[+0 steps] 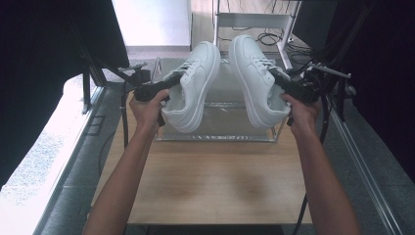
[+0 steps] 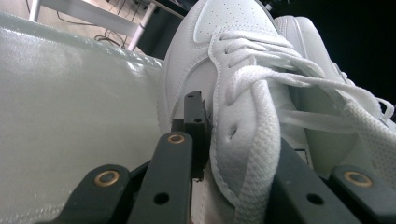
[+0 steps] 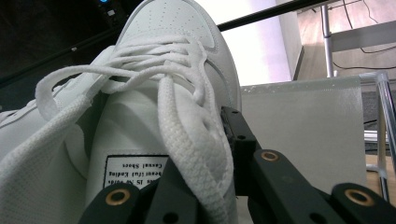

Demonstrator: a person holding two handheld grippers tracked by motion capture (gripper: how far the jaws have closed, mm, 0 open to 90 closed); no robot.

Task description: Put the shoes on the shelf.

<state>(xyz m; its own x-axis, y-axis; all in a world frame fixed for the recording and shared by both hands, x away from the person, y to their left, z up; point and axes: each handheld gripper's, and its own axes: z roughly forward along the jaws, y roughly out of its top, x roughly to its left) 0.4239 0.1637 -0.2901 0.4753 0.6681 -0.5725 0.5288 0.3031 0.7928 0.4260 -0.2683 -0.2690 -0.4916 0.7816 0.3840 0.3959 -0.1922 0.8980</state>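
We see a pair of white sneakers held up in the air over the far half of the wooden surface (image 1: 210, 176), one in each set of tongs. Left tongs (image 1: 169, 83) pinch the left sneaker (image 1: 193, 85) at its collar, near the top eyelets; in the left gripper view the left tongs (image 2: 224, 140) have one jaw outside the shoe's side wall and the other inside the opening, with the left sneaker (image 2: 219, 56) and a fat lace (image 2: 261, 140) draped across. Its toe points away from the person, sole facing left and down.

Right tongs (image 1: 281, 81) pinch the right sneaker (image 1: 254, 83) the same way at the collar; in the right gripper view the right tongs (image 3: 201, 154) clamp the upper edge of the right sneaker (image 3: 154, 60), and a tongue label (image 3: 135, 170) with small printed text shows upside down. Toe points away, sole facing right.

The shoes are near each other but apart, soles turned outward, laces facing inward. Both hang above a clear plastic bin (image 1: 220, 132) that sits at the far edge of the surface, centred. We can't tell if either heel touches the bin rim. The left hand (image 1: 147, 110) and right hand (image 1: 301, 112) grip the tong handles, forearms coming in from the near edge.
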